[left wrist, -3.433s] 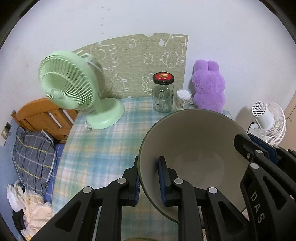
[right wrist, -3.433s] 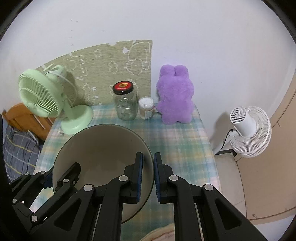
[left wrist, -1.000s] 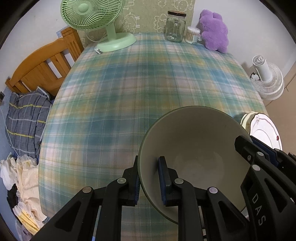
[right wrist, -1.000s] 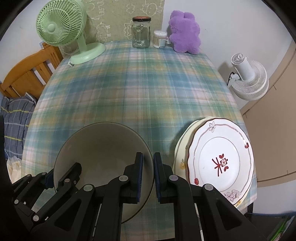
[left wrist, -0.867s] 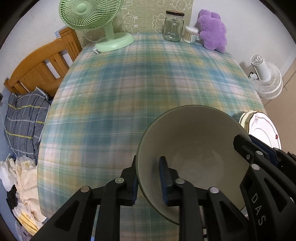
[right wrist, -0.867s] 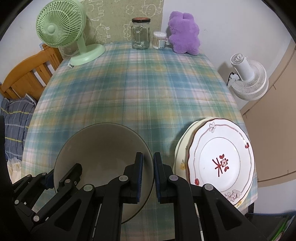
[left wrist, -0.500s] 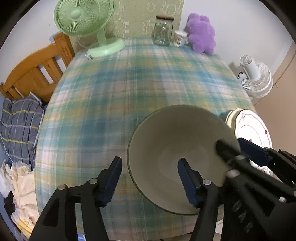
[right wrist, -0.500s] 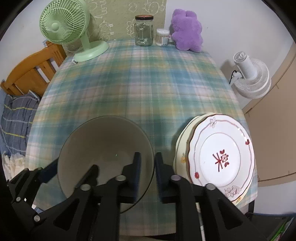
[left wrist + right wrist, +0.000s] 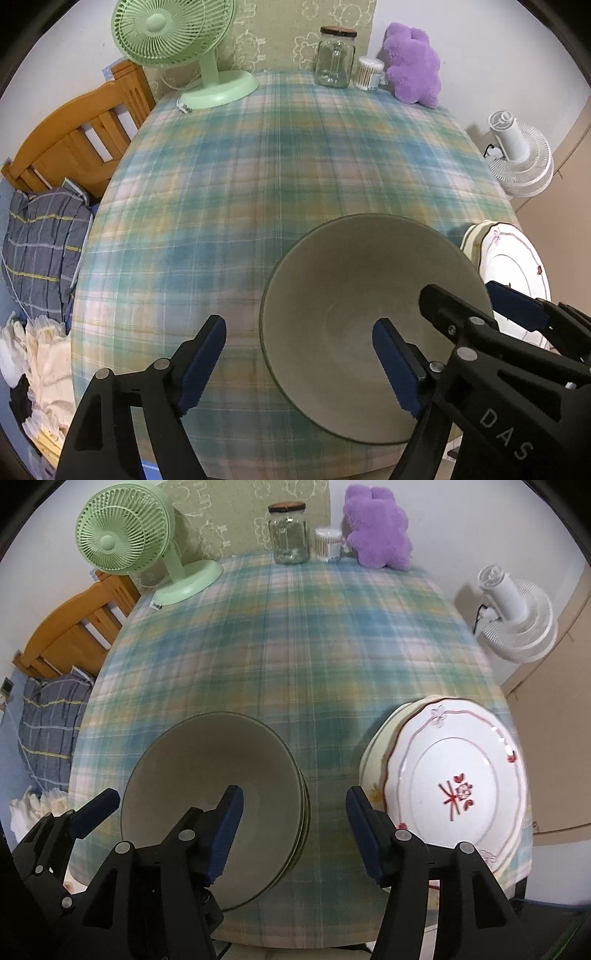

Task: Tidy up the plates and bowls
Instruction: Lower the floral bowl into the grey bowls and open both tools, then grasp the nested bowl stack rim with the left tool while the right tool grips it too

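The bowl [image 9: 373, 325] sits on the tablecloth [image 9: 288, 177] right under both my grippers, on top of what looks like more bowls — in the right view I can see a couple of extra rims peeking out along its near side, so I judge it is nested in a stack. My left gripper [image 9: 299, 360] straddles the bowl's left rim, one finger outside and one over the inside, and its jaws are opening; neither pad presses on the rim. My right gripper [image 9: 293, 830] straddles the opposite rim the same way, jaws also opening and clear of the wall. So the bowl is let go on both sides and rests by its own weight. Gripping it at two opposite edges makes sense for something this wide and deep, as it keeps it level.

Just to the right of my right gripper lies the plate [image 9: 458, 794], white with a red pattern, on another cream plate beneath it, near the table's edge. Bowls beside plates, each kind in its own pile — that seems the point of the arrangement.

Far ahead of both grippers, against the wall, stand a green fan [image 9: 173, 40], a glass jar [image 9: 334, 57] and a purple plush toy [image 9: 413, 66], well apart from the dishes.
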A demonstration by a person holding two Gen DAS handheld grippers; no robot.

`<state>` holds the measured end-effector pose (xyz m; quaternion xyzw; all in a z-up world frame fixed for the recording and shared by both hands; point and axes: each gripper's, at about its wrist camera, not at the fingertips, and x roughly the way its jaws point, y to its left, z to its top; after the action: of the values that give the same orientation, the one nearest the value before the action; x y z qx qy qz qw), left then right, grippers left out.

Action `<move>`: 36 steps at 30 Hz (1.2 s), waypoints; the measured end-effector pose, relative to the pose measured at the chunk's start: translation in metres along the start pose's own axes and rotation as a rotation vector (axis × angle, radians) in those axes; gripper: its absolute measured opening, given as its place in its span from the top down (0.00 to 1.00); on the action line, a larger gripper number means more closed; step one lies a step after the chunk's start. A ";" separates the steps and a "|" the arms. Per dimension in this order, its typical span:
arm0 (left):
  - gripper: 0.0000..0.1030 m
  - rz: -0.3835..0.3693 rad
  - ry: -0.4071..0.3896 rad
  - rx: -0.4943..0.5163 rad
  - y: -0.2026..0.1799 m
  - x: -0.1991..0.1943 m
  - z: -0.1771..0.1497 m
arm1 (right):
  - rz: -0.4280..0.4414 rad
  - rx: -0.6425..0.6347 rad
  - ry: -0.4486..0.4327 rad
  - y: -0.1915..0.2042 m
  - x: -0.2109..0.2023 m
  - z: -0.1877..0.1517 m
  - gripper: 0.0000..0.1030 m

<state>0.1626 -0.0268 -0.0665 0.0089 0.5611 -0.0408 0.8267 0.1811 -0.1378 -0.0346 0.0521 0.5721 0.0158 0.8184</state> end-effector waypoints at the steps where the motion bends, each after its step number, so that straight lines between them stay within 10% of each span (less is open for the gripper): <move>1: 0.19 0.004 0.007 -0.004 -0.001 0.002 0.000 | 0.012 0.000 0.010 -0.002 0.004 0.001 0.40; 17: 0.20 0.057 0.086 -0.050 -0.006 0.032 0.004 | 0.205 -0.015 0.147 -0.014 0.061 0.014 0.56; 30: 0.21 -0.119 0.080 -0.013 0.003 0.043 0.006 | 0.173 0.016 0.142 -0.006 0.058 0.011 0.58; 36: 0.39 -0.181 0.059 0.000 -0.002 0.038 0.003 | 0.122 0.027 0.133 -0.001 0.057 0.010 0.57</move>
<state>0.1788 -0.0313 -0.1010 -0.0405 0.5836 -0.1150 0.8028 0.2103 -0.1346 -0.0842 0.0966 0.6212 0.0612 0.7752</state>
